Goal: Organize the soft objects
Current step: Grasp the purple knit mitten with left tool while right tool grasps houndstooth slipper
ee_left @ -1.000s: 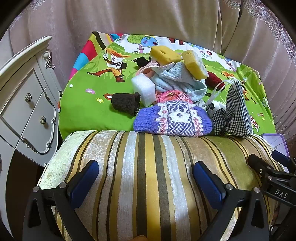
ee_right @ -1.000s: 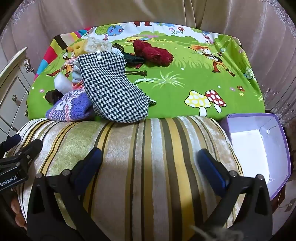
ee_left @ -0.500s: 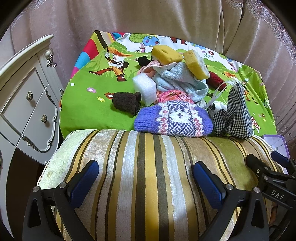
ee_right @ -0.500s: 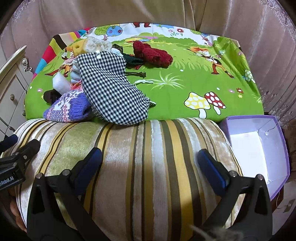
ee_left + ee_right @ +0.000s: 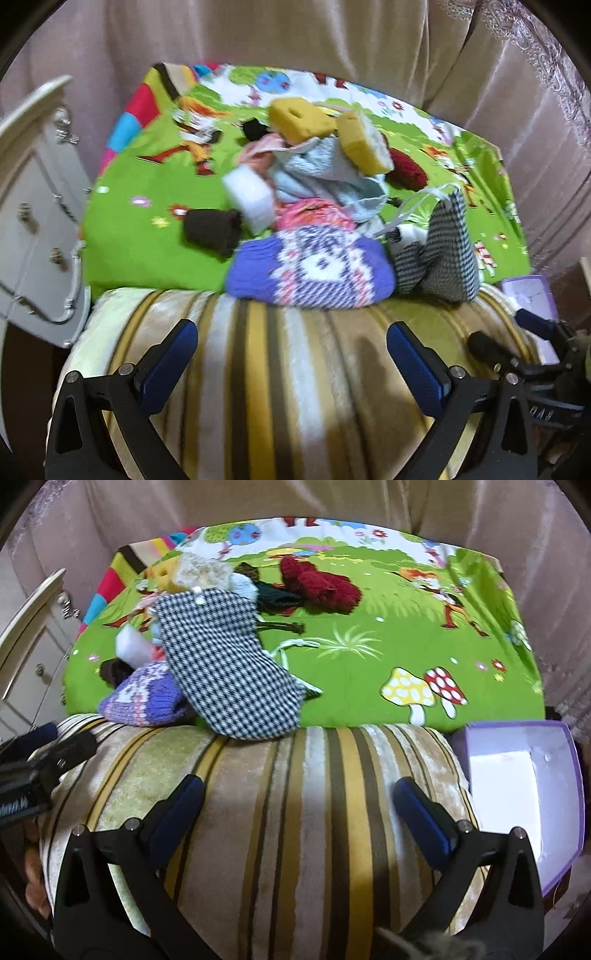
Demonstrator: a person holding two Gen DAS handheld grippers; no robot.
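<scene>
A heap of soft things lies on a green cartoon-print mat [image 5: 140,206]. It holds a purple patterned knit hat [image 5: 310,269], a houndstooth pouch [image 5: 443,254], two yellow sponges [image 5: 299,120], a white sponge [image 5: 247,195], a light blue cloth [image 5: 325,177] and a brown knit piece [image 5: 210,229]. The right wrist view shows the houndstooth pouch [image 5: 229,672], the purple hat [image 5: 147,698] and a dark red knit item [image 5: 321,585]. My left gripper [image 5: 291,354] is open and empty above a striped cushion [image 5: 280,369], short of the heap. My right gripper [image 5: 299,812] is open and empty above the same cushion [image 5: 295,812].
An open purple box with a white inside [image 5: 517,782] stands at the cushion's right end. A white drawer cabinet [image 5: 33,221] stands at the left. Pink curtains [image 5: 295,44] hang behind the mat. Each gripper shows at the edge of the other's view.
Both grippers have moved a little forward and up towards the heap; the views are slightly blurred. Nothing was taken hold of, and the heap has not moved.
</scene>
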